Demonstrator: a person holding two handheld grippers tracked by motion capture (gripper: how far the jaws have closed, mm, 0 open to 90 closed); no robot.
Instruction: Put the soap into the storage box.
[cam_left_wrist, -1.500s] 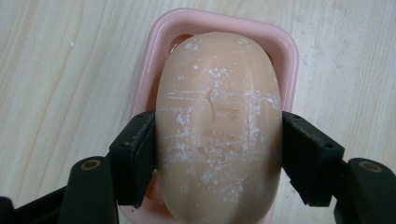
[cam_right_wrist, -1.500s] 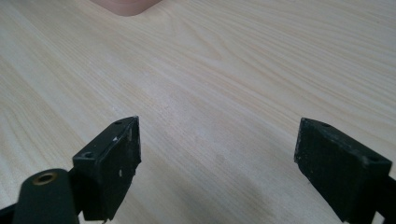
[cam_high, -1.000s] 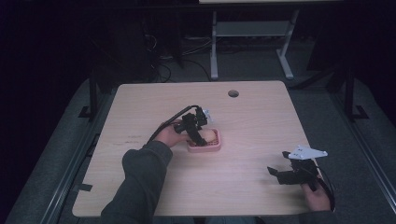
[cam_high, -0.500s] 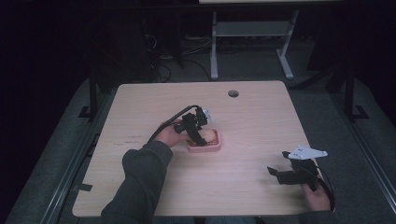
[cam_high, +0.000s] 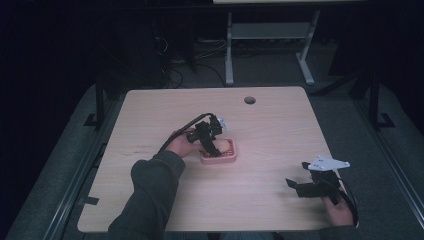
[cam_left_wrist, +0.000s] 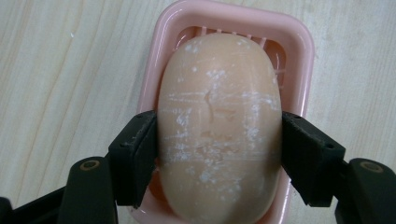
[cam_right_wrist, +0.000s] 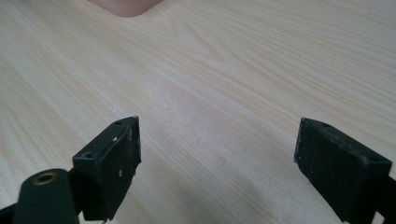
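Observation:
A peach-coloured bar of soap (cam_left_wrist: 219, 126) with white scuffs lies in a pink soap dish (cam_left_wrist: 301, 51) near the middle of the wooden table (cam_high: 280, 125). My left gripper (cam_left_wrist: 217, 158) is shut on the soap, one black jaw against each long side. In the high view the left gripper (cam_high: 210, 142) sits over the pink dish (cam_high: 220, 152). My right gripper (cam_right_wrist: 217, 163) stands open over bare table, nothing between its jaws. In the high view that right gripper (cam_high: 300, 187) is near the table's front right corner.
A round cable hole (cam_high: 249, 100) sits near the table's far edge. A corner of the pink dish (cam_right_wrist: 123, 5) shows at the top of the right gripper view. Behind the table, a white frame (cam_high: 270, 37) and cables stand on a dark floor.

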